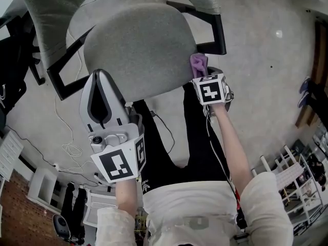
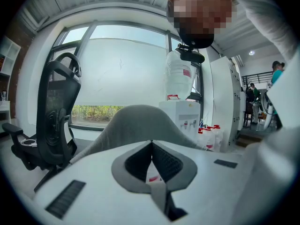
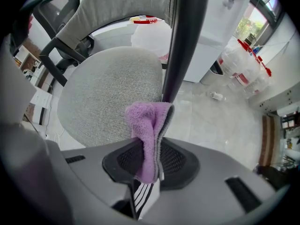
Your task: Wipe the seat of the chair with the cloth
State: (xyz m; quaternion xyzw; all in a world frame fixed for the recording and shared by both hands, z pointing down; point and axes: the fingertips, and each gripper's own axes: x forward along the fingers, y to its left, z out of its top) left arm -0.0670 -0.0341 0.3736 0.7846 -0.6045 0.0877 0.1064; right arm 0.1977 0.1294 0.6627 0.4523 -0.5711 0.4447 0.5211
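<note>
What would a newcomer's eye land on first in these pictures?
The purple cloth, pinched in the right hand-held gripper by the right-hand edge of the grey chair seat. Next, the big white left hand-held gripper, jaws together and empty, shows against the seat's near edge in the head view.

We wear a white short-sleeved top (image 1: 205, 209) and black trousers (image 1: 197, 137) with white stripes. Our left gripper (image 1: 99, 75) is a pale grey shell with a black teardrop opening and small screws near its base, while the right gripper (image 3: 149, 142) is darker grey. Each carries a white cube printed with black square markers — the left cube (image 1: 119, 164) and the right cube (image 1: 210, 89).
</note>
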